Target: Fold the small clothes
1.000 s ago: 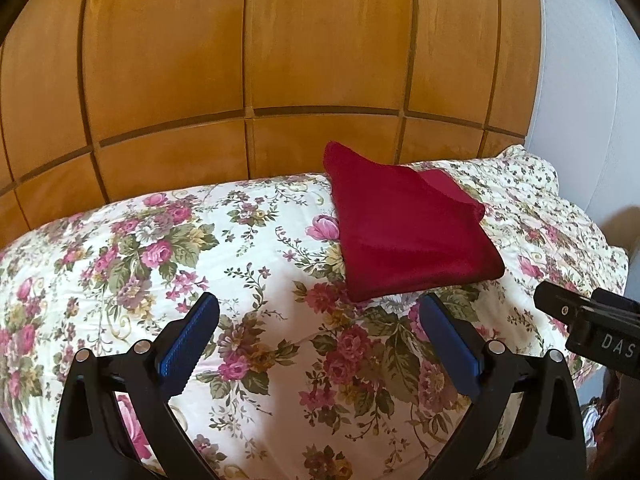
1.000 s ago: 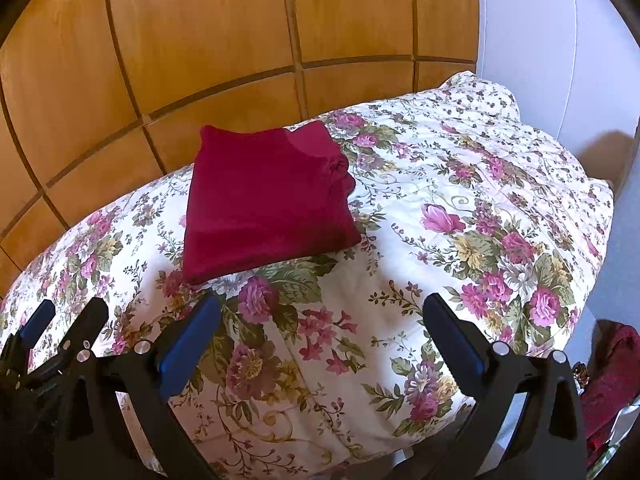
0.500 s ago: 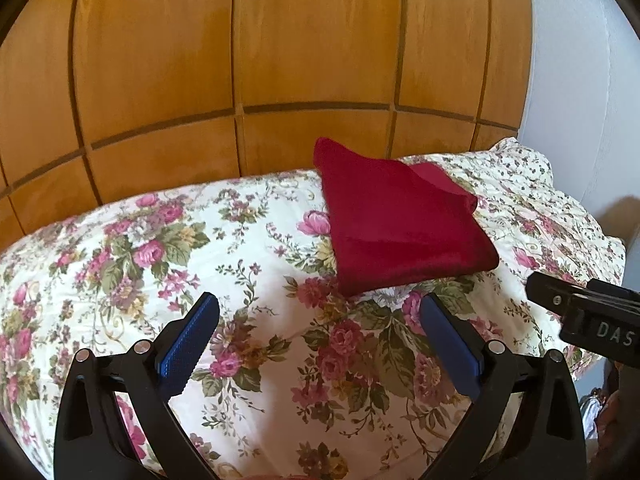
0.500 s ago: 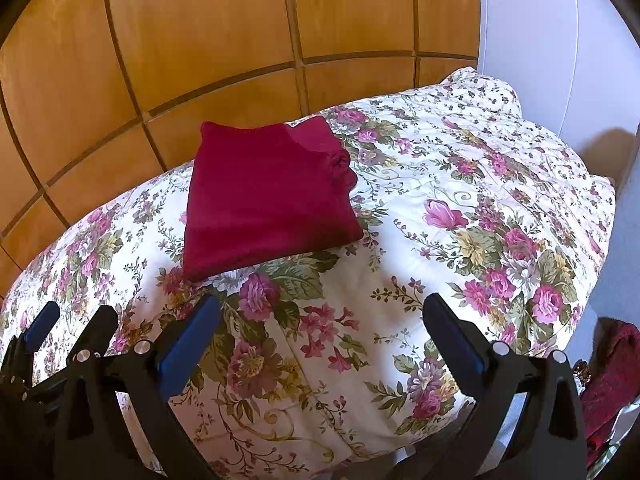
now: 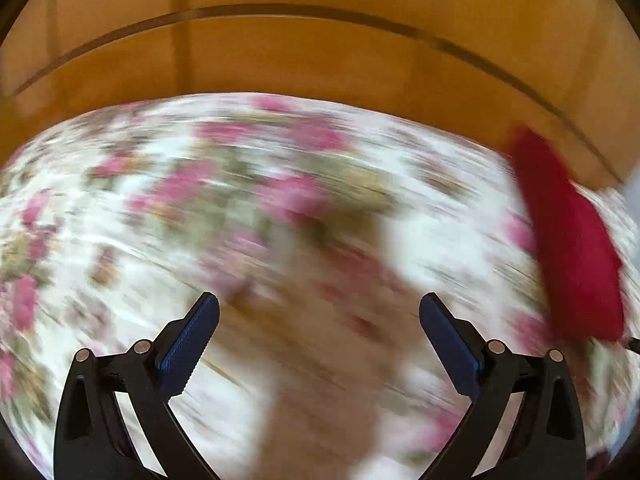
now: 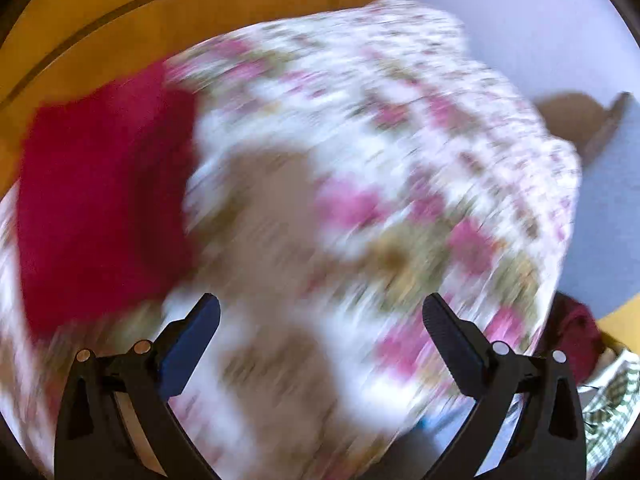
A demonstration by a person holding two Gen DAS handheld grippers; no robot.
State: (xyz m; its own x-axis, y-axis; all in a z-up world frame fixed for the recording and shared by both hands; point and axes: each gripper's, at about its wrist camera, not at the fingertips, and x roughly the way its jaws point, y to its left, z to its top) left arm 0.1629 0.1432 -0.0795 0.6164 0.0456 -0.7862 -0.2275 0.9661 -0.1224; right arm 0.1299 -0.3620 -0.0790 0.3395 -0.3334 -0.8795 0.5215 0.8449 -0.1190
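A folded dark red garment (image 6: 104,200) lies on the floral bedspread (image 6: 380,160); both views are heavily motion-blurred. In the left wrist view the garment (image 5: 568,236) sits at the far right edge. My left gripper (image 5: 319,316) is open and empty above the bedspread (image 5: 240,208), well left of the garment. My right gripper (image 6: 321,316) is open and empty above the bedspread, to the right of the garment.
A wooden panelled headboard (image 5: 320,48) runs behind the bed. A pale wall (image 6: 540,32) stands to the right. Beyond the bed's right edge lie another dark red cloth (image 6: 576,340) and a green checked cloth (image 6: 612,412).
Both views have swung fast and gone blurred. The left camera turned left, so the red garment slid to its right edge. The right camera turned right and dropped lower. Both grippers stay open.
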